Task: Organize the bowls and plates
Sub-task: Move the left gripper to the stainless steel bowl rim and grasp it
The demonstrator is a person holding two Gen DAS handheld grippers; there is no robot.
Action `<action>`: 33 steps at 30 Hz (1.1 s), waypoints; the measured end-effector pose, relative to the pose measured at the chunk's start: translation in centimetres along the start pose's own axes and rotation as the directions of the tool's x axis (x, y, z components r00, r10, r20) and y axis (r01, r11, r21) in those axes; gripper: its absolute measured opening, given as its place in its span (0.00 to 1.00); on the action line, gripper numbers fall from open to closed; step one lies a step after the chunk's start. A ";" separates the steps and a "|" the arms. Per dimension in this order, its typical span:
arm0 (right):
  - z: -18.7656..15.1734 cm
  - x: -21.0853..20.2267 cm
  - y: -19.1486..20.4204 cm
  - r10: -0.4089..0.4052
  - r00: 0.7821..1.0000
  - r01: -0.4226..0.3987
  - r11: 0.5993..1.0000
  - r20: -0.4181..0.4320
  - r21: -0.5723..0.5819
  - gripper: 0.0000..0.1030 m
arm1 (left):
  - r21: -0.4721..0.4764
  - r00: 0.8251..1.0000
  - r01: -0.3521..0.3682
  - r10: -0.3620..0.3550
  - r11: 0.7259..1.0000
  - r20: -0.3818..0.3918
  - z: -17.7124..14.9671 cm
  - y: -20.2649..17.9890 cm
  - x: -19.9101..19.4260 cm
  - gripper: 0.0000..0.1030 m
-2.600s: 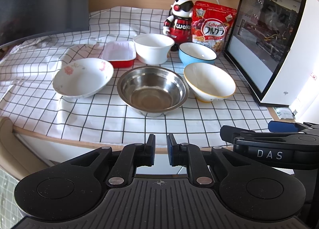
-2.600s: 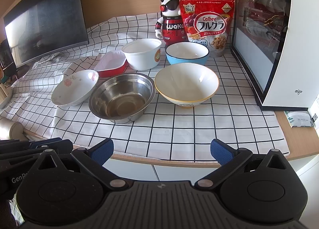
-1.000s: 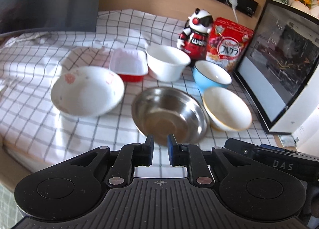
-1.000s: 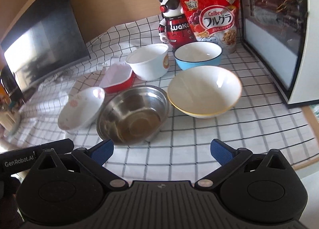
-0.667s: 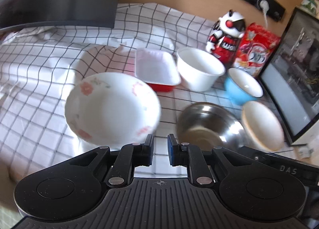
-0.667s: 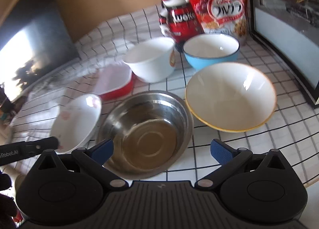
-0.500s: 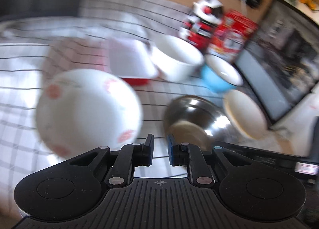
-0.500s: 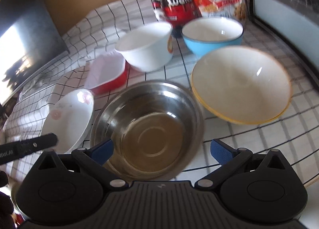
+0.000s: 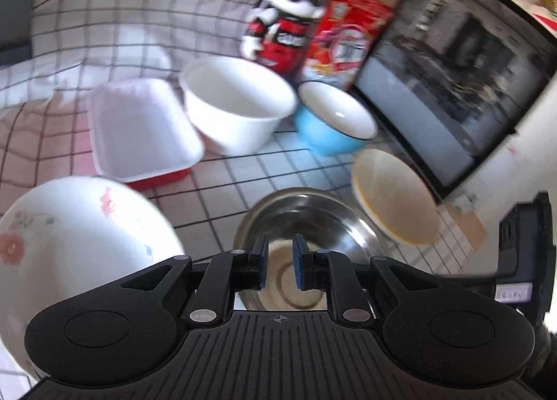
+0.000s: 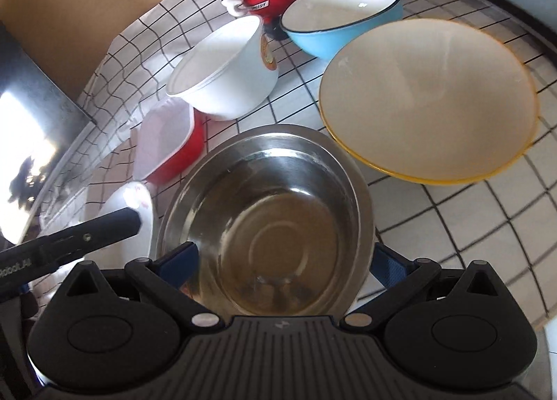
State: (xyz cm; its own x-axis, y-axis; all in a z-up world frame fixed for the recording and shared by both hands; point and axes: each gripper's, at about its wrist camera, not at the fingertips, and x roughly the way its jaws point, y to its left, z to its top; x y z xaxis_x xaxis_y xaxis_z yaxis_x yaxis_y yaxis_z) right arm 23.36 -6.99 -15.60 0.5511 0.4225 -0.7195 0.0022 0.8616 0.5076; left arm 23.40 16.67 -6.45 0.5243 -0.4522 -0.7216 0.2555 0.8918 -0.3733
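six empty dishes [image 10: 264,212] on cloth [image 10: 452,212]

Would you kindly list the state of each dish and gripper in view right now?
Steel bowl: upright, empty.
Yellow-rimmed bowl: upright, empty.
Blue bowl: upright, empty.
White bowl: upright, empty.
Red dish: upright, empty.
Floral bowl: upright, empty.
Left gripper: narrowly open, empty.
Right gripper: wide open, empty.
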 end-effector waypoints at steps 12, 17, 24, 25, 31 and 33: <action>0.9 2.3 -0.5 0.071 0.990 -0.084 0.990 -0.119 -0.114 1.00 | -0.038 0.992 -0.099 0.096 0.994 -0.079 0.1 -0.8 3.2 0.16; 0.8 2.7 0.5 0.023 0.989 -0.053 0.978 -0.149 -0.202 1.00 | -0.043 0.990 -0.123 0.120 0.991 -0.079 0.3 -1.1 3.8 0.16; 0.8 2.9 0.9 -0.006 0.987 -0.029 0.975 -0.159 -0.219 1.00 | -0.093 0.992 -0.120 0.116 0.988 -0.053 0.3 -0.3 3.0 0.16; 1.0 3.0 0.7 -0.001 0.987 -0.032 0.980 -0.162 -0.199 1.00 | -0.095 0.991 -0.128 0.124 0.987 -0.044 0.3 -0.3 2.8 0.16; 1.5 3.2 0.8 -0.001 0.981 -0.037 0.981 -0.194 -0.189 1.00 | -0.117 0.993 -0.121 0.121 0.986 -0.010 0.4 0.3 2.0 0.16; 1.2 3.4 1.5 -0.028 0.980 -0.021 0.970 -0.198 -0.242 1.00 | -0.131 0.994 -0.112 0.112 0.985 -0.006 0.5 0.6 1.9 0.16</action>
State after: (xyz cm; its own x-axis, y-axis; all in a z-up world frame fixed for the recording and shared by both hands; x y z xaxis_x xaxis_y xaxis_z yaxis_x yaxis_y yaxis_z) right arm 26.24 -4.63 -16.70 0.3751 0.4452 -0.8131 -0.2118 0.8951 0.3924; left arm 24.94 16.34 -7.81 0.5446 -0.3497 -0.7623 0.0866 0.9275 -0.3636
